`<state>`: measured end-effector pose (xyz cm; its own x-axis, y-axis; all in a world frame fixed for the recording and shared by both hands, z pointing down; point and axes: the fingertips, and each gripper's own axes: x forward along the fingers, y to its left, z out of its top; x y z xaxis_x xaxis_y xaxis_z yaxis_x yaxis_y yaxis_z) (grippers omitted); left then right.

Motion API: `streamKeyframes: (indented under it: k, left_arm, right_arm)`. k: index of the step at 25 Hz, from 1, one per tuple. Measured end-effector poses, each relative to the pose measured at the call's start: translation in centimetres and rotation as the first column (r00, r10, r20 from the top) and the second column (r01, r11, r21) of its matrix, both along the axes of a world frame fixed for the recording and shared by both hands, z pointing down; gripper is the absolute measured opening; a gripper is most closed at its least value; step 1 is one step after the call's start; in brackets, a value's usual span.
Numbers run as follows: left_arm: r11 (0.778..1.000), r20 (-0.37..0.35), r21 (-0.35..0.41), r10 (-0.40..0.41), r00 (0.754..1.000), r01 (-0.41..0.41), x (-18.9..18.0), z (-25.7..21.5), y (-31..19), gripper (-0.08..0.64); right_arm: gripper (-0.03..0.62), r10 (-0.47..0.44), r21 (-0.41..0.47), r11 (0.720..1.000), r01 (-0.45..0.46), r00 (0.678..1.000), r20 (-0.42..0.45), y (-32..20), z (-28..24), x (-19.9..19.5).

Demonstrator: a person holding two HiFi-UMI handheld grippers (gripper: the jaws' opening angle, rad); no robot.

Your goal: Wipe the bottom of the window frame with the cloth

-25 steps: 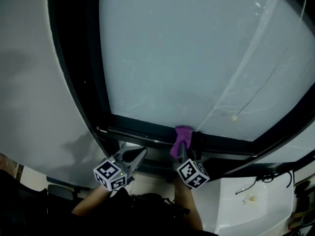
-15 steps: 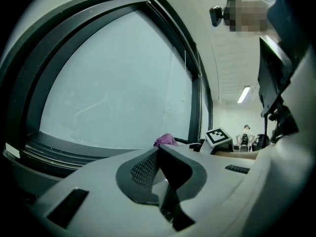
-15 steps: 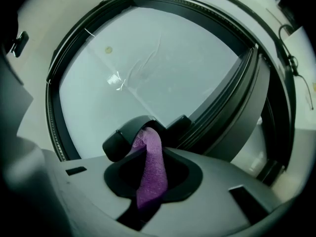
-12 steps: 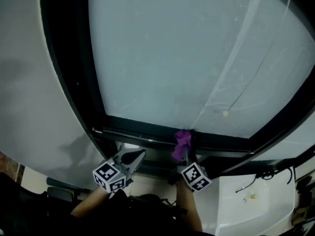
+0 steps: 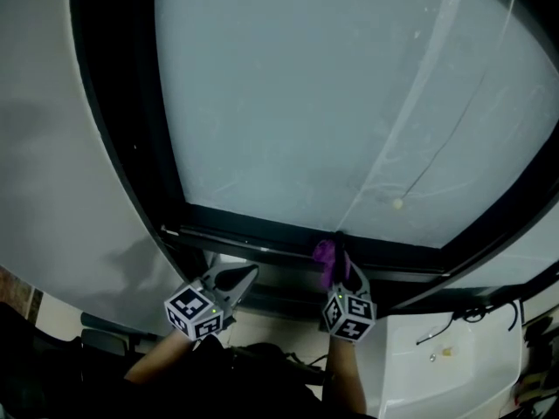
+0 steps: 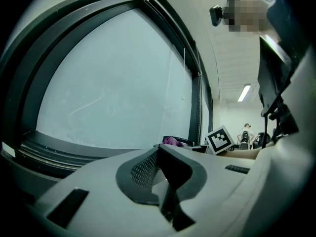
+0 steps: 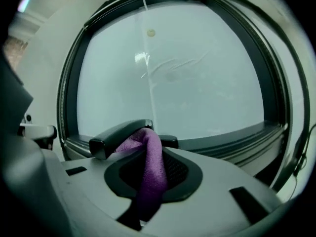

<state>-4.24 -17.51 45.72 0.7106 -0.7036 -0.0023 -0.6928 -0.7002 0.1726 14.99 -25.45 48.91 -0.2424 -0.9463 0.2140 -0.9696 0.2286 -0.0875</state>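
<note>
A purple cloth (image 5: 327, 255) is pinched in my right gripper (image 5: 335, 269), which is shut on it. The cloth's tip rests against the dark bottom rail of the window frame (image 5: 253, 236), just below the frosted glass. In the right gripper view the cloth (image 7: 151, 158) hangs out between the jaws in front of the bottom rail (image 7: 224, 142). My left gripper (image 5: 238, 278) hovers lower left of the rail, shut and empty. From the left gripper view its jaws (image 6: 158, 150) meet at the tip, and the cloth (image 6: 171, 141) shows beyond them.
A thin cord with a small bead (image 5: 397, 203) hangs across the glass. A grey wall (image 5: 52, 147) lies to the left of the frame. A white sill surface with cables (image 5: 437, 356) sits at lower right. A person (image 6: 245, 133) stands far off in the room.
My right gripper with the cloth has shifted a little to the right along the bottom rail and its cube has turned. The left gripper has stayed put.
</note>
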Motion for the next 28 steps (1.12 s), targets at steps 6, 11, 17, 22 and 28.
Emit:
streamKeyframes:
  k: [6, 11, 17, 22, 28]
  left_arm:
    - [1.0, 0.001, -0.001, 0.002, 1.0, -0.002, 0.1, 0.2, -0.3, -0.008]
    - [1.0, -0.013, 0.001, 0.005, 1.0, -0.005, -0.1, 0.1, -0.6, -0.008]
    - [1.0, -0.023, 0.013, -0.004, 1.0, 0.004, -0.8, -0.1, -1.0, -0.008]
    - [1.0, -0.032, 0.008, 0.0, 0.999, 0.0, -1.4, -0.1, -1.0, -0.008]
    - [1.0, -0.047, 0.003, 0.004, 0.999, -0.004, -2.0, 0.1, -0.6, -0.008]
  right_arm:
    - [0.067, -0.048, 0.018, 0.998, 0.054, 0.97, -0.237, -1.1, -1.0, 1.5]
    - [0.067, -0.033, 0.042, 0.998, 0.048, 0.953, -0.3, -1.8, -2.7, 2.1]
    - [0.067, 0.047, 0.044, 0.998, -0.039, 0.978, -0.202, -3.2, -3.3, 4.3]
    - [0.069, 0.064, 0.02, 0.998, -0.061, 0.981, -0.185, -4.1, -3.2, 4.0]
    - [0.067, 0.072, -0.019, 0.997, -0.078, 0.97, -0.234, -4.1, -2.1, 4.2]
